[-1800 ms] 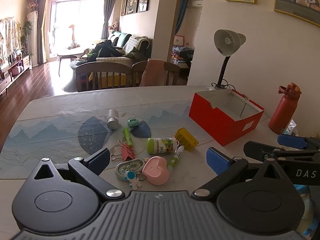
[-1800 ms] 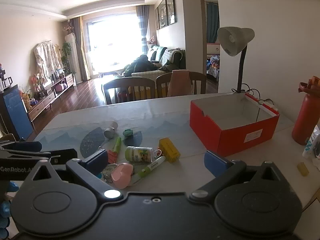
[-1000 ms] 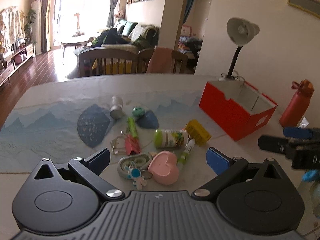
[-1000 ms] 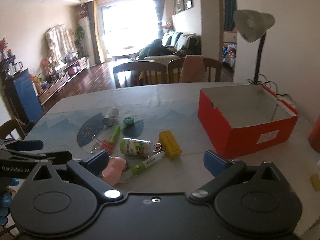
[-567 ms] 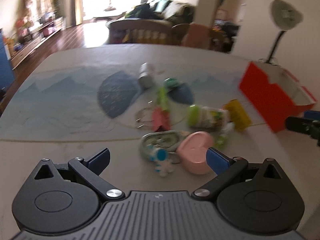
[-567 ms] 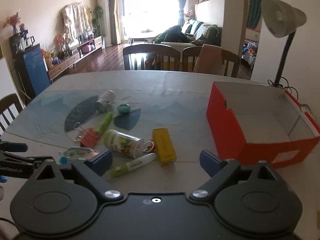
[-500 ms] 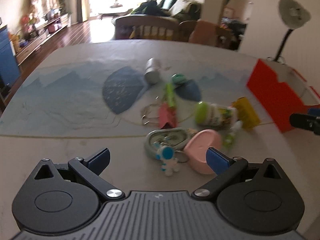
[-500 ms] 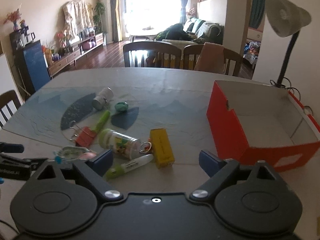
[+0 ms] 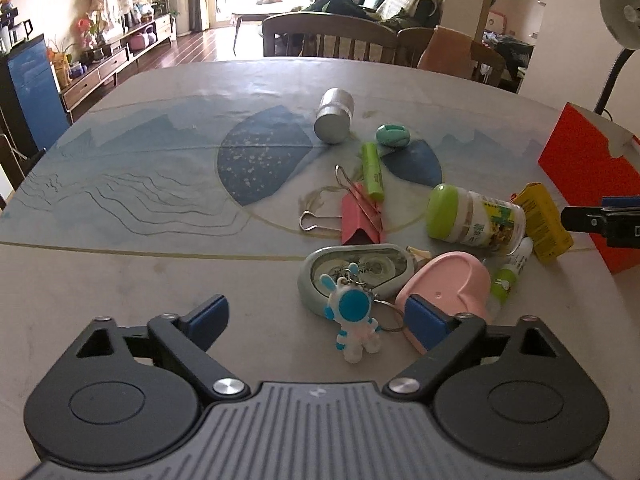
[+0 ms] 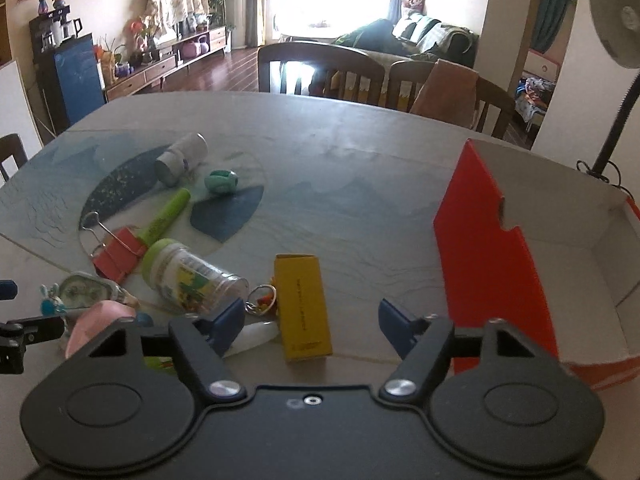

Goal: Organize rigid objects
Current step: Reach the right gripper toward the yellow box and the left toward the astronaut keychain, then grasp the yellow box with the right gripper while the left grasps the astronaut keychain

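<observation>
Small items lie clustered on the table. In the left wrist view, a blue-and-white astronaut keychain (image 9: pixel 354 320) and a grey correction tape dispenser (image 9: pixel 356 268) lie between the closing jaws of my left gripper (image 9: pixel 316 318); the pads touch neither. Its right finger overlaps a pink heart box (image 9: pixel 448 284). In the right wrist view, a yellow box (image 10: pixel 302 304) lies flat between the closing jaws of my right gripper (image 10: pixel 312 322), with gaps on both sides. To its right stands the open red box (image 10: pixel 500 260).
A green-capped bottle (image 9: pixel 472 220), red binder clip (image 9: pixel 360 220), green highlighter (image 9: pixel 372 172), silver cylinder (image 9: pixel 334 114) and teal round piece (image 9: pixel 393 135) lie on the blue-patterned mat. Chairs stand at the far table edge. A desk lamp (image 10: pixel 616 36) stands behind the red box.
Both grippers have sunk toward the table and tipped downward. The right one has come over the yellow box with its jaws narrower. The left one has come over the keychain.
</observation>
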A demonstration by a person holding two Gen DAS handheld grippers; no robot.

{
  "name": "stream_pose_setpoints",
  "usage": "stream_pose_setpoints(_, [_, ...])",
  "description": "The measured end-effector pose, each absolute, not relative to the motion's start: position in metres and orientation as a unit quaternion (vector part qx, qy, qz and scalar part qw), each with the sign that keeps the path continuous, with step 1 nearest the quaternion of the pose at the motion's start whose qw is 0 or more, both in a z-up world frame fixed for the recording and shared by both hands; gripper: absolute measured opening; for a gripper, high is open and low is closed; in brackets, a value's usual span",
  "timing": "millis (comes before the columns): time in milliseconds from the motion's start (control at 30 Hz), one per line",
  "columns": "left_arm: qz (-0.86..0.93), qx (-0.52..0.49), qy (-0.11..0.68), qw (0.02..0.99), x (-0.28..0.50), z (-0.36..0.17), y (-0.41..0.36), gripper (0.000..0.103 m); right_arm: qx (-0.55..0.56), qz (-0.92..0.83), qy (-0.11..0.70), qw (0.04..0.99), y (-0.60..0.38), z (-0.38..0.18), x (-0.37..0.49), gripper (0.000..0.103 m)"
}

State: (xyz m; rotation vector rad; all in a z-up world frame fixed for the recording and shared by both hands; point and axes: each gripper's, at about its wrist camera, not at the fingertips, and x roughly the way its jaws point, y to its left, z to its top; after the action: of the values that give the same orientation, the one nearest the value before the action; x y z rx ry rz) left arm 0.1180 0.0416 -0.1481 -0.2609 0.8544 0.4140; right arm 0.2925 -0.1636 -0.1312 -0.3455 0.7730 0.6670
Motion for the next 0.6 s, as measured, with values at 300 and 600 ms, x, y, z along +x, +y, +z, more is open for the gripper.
stream_pose_setpoints(300, [0.187,-0.150,0.408,0.881,0.123,-0.156,0.039,0.070,-0.177,0.332,0.374,0.848,-0.151,-0.140,0.306,0.068])
stream_pose_setpoints(600, [0.184,-0.184,0.409,0.874,0.124,-0.161,0.046,0.044,-0.173,0.342,0.384,0.840,-0.144,-0.146,0.312,0.051])
